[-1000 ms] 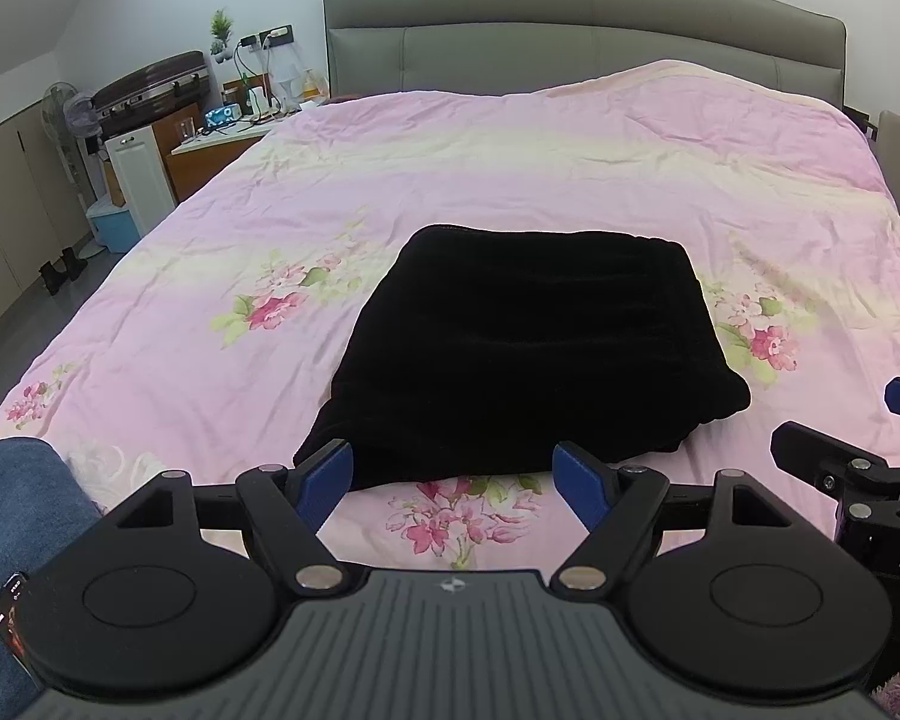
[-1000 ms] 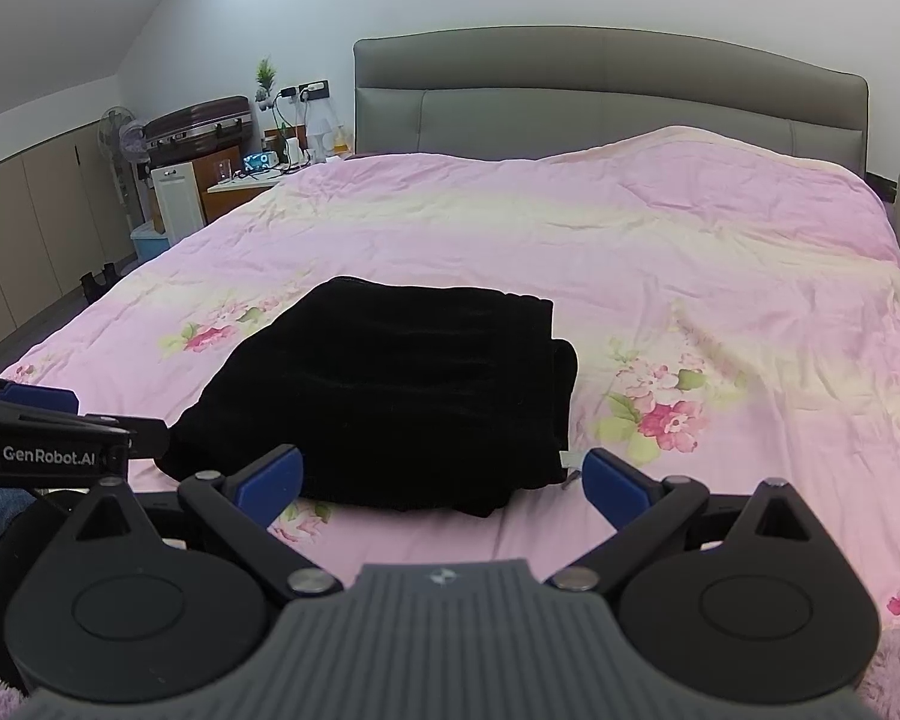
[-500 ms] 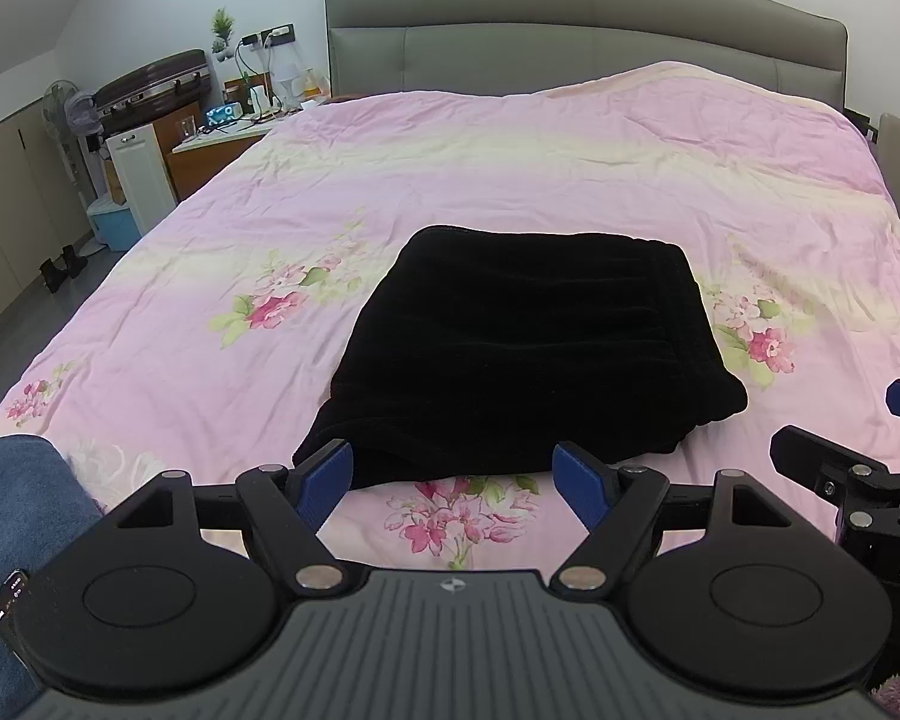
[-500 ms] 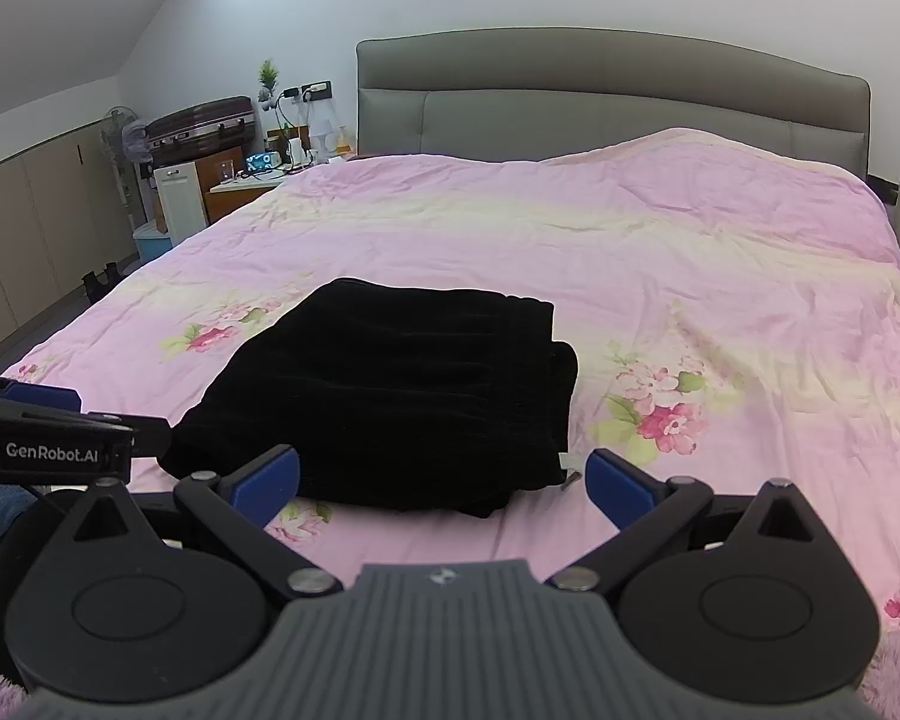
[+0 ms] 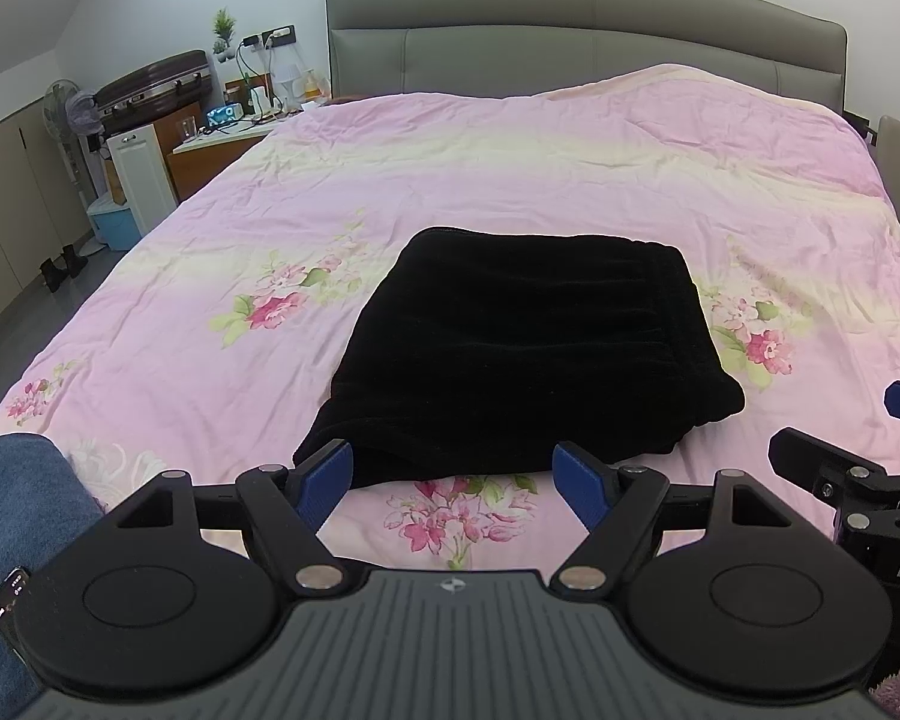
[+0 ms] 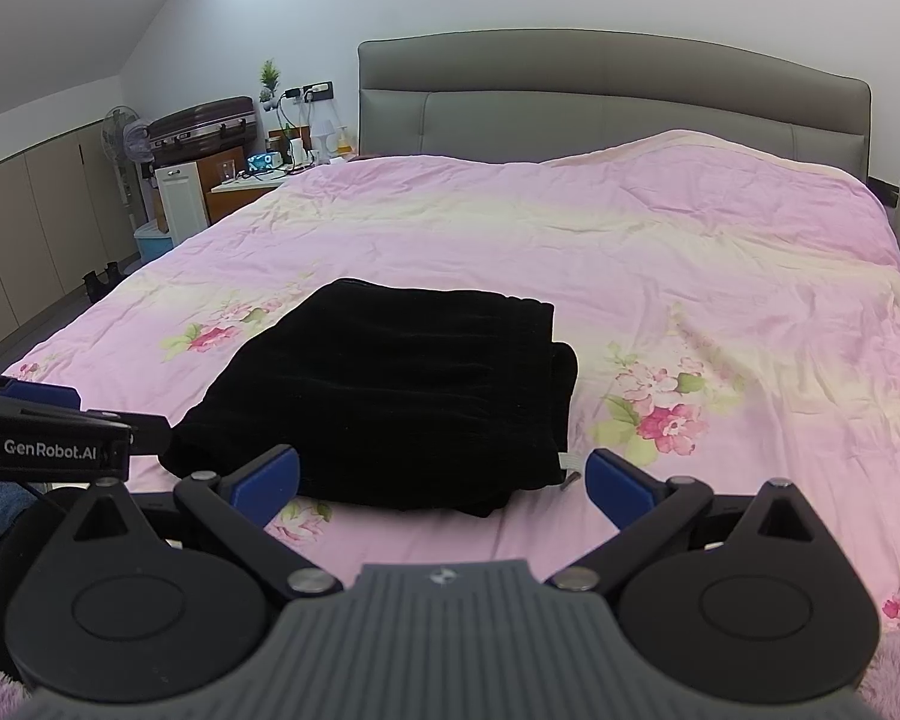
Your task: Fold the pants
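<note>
I see the black pants lying folded into a compact rectangle on the pink floral duvet, near the foot of the bed. My left gripper hangs just short of their near edge, jaws spread wide and holding nothing. My right gripper is likewise wide and empty, beside the pants' right corner.

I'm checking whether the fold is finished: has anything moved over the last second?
Almost nothing. The right tongs drifted very slightly; the left tongs held steady. Nothing was grasped or released. Both stay open and empty, short of the folded black pants, which lie unmoved on the pink floral bedspread.
</note>
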Available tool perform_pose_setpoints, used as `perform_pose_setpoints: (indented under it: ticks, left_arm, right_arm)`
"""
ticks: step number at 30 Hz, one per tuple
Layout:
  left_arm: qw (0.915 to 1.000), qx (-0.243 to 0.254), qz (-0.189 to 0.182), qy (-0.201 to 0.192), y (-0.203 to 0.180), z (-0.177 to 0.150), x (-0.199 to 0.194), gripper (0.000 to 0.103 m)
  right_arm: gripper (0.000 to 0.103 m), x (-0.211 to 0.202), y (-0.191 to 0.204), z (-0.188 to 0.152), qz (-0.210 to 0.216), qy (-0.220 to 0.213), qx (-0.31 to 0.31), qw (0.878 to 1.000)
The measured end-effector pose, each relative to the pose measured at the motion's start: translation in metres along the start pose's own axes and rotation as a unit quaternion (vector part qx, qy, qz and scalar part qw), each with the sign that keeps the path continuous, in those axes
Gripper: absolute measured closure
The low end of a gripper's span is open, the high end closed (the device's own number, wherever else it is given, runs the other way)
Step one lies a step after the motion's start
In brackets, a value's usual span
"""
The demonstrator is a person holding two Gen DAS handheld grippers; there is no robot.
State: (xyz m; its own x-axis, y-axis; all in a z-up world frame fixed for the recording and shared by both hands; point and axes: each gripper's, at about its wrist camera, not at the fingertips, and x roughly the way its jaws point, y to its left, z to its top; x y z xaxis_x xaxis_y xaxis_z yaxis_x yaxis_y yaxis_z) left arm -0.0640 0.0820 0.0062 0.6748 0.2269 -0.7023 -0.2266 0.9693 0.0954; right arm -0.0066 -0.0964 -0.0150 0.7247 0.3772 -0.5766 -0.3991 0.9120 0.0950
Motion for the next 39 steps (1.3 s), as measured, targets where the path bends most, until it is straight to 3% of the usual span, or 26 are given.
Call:
perform_pose_setpoints:
  ticks: [39]
  left_arm:
    - [0.9998,0.008,-0.01,-0.012,-0.0097,0.0011,-0.0105,0.014]
  right_arm:
    - [0.005,-0.0077,-0.0038,-0.0027,-0.007,-0.001,0.004,1.0]
